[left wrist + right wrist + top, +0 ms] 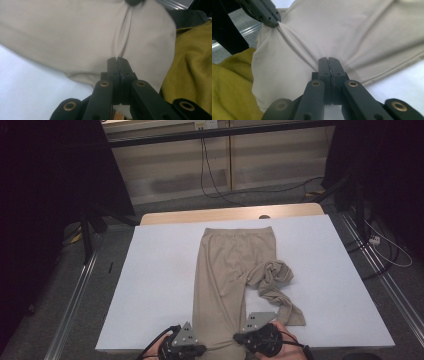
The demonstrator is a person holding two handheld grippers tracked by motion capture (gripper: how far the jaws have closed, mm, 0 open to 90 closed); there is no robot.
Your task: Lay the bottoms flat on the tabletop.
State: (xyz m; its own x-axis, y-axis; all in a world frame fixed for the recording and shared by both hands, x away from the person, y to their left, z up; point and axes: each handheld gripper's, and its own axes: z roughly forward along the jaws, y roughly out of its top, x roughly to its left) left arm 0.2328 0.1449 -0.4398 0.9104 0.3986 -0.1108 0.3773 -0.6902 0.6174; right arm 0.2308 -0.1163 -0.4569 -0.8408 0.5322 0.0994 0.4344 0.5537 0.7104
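A pair of beige pants (225, 265) lies on the white table cover (155, 275), waistband at the far end. One leg runs straight toward the near edge; the other leg (272, 282) is crumpled and twisted to the right. My left gripper (200, 349) and right gripper (240, 338) sit side by side at the near end of the straight leg. In the left gripper view the left gripper (117, 60) is shut on a pinch of the beige fabric (82, 37). In the right gripper view the right gripper (328, 60) is likewise shut on the fabric (352, 32), which creases toward the jaws.
A wooden table edge (200, 215) shows beyond the white cover. Cables (210, 175) run across the floor behind, and metal rails (75, 290) flank the table. The person's yellow-green clothing (192, 62) is close by the near edge of the table.
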